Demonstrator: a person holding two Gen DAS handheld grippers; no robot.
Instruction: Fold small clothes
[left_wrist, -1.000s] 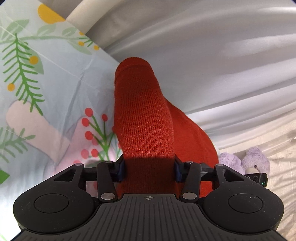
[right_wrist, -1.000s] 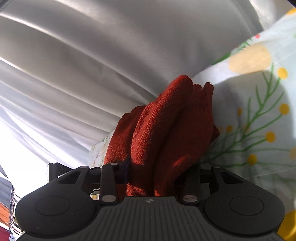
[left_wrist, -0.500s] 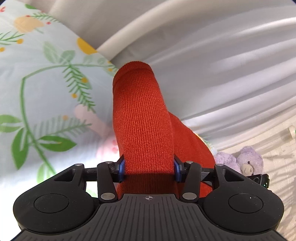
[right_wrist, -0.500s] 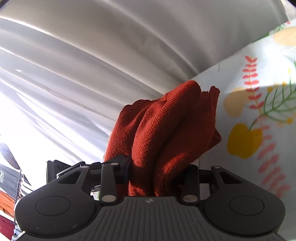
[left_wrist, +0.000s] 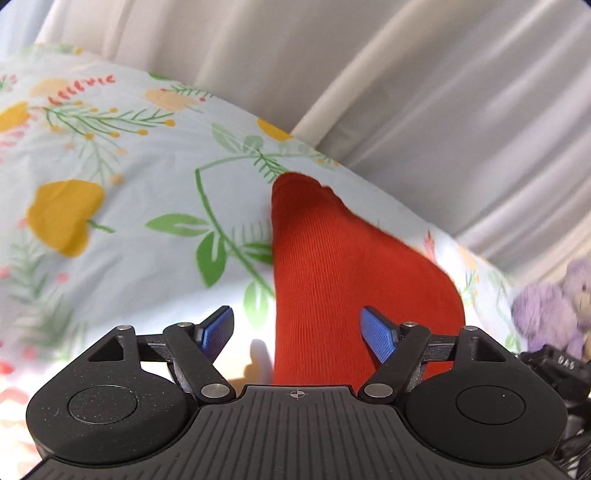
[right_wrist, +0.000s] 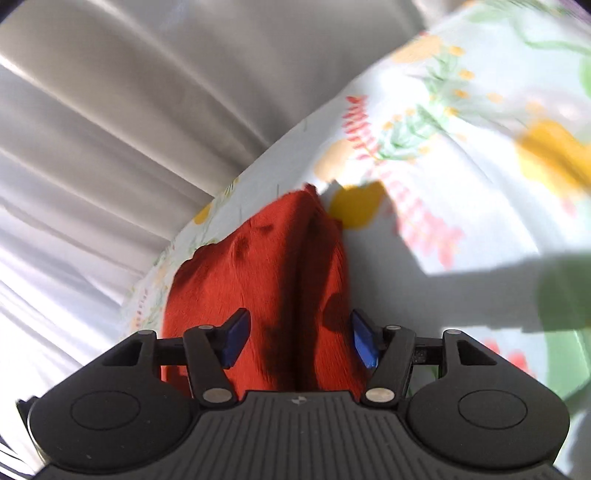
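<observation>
A small red knitted garment (left_wrist: 332, 273) lies on the floral bedsheet (left_wrist: 122, 206). In the left wrist view my left gripper (left_wrist: 299, 332) is open, its blue pads spread wide, with the red cloth lying between them and nearer the right pad. In the right wrist view the same red garment (right_wrist: 273, 280) shows folded, with a crease down its middle. My right gripper (right_wrist: 297, 339) is open too, its blue pads standing apart on either side of the cloth.
White curtains (left_wrist: 424, 81) hang behind the bed; they also show in the right wrist view (right_wrist: 110, 110). A purple plush bear (left_wrist: 554, 306) sits at the far right of the bed. The floral sheet (right_wrist: 461, 155) spreads to the right.
Both grippers have opened and let go of the red garment, which now lies lower on the sheet. Both views have tilted down toward the bed.
</observation>
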